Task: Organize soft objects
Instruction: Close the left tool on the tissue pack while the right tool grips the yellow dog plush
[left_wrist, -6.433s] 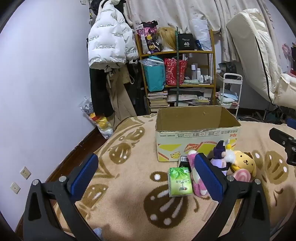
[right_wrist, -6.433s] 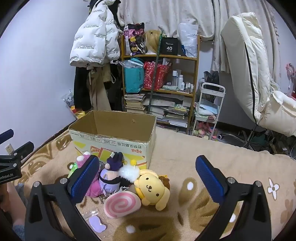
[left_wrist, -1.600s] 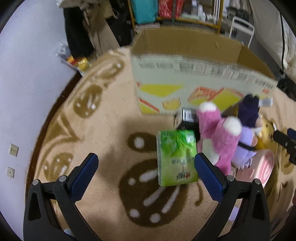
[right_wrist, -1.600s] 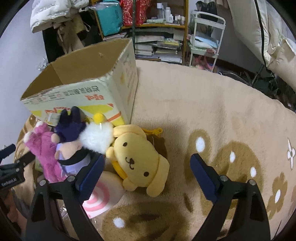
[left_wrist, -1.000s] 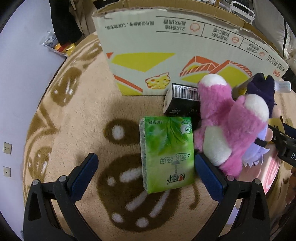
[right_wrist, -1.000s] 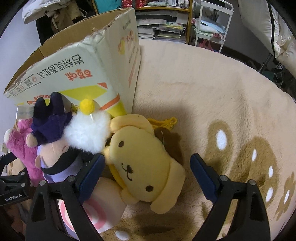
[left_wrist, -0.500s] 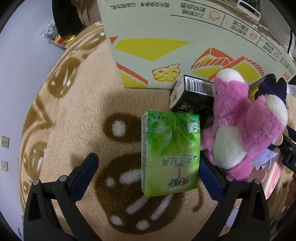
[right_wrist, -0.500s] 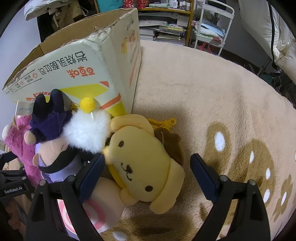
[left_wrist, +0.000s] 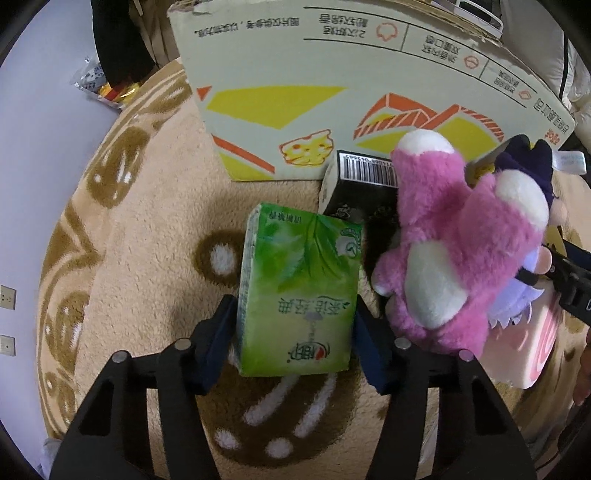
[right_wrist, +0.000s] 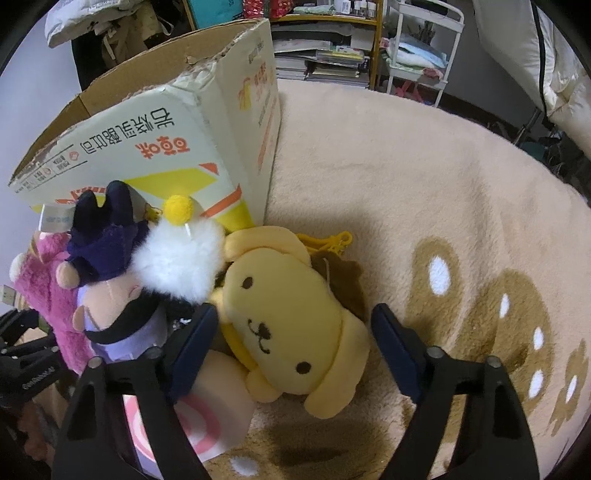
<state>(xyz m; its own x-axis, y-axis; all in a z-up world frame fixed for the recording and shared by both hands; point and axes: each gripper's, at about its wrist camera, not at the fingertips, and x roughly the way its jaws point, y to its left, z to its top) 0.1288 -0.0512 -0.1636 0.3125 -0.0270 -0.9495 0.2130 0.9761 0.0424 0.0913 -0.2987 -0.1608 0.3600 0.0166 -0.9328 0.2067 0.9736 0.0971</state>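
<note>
My left gripper (left_wrist: 295, 328) is shut on the green tissue pack (left_wrist: 299, 291), its blue pads against both long sides; the pack lies on the blanket. A pink plush (left_wrist: 450, 258) lies just right of it, next to a purple plush (left_wrist: 524, 173). My right gripper (right_wrist: 291, 343) is open, its jaws on either side of the yellow dog plush (right_wrist: 288, 314) without pressing it. A white pompom plush (right_wrist: 177, 262), the purple plush (right_wrist: 107, 236) and a pink swirl cushion (right_wrist: 199, 413) lie to its left.
An open cardboard box (left_wrist: 351, 81) stands just behind the toys, also in the right wrist view (right_wrist: 177, 140). A small black box (left_wrist: 354, 192) leans against it. The beige patterned blanket (right_wrist: 443, 206) stretches right. A shelf and a white cart (right_wrist: 417, 44) stand behind.
My left gripper has closed from wide open onto the green tissue pack. My right gripper has narrowed around the yellow dog plush and moved slightly nearer to it.
</note>
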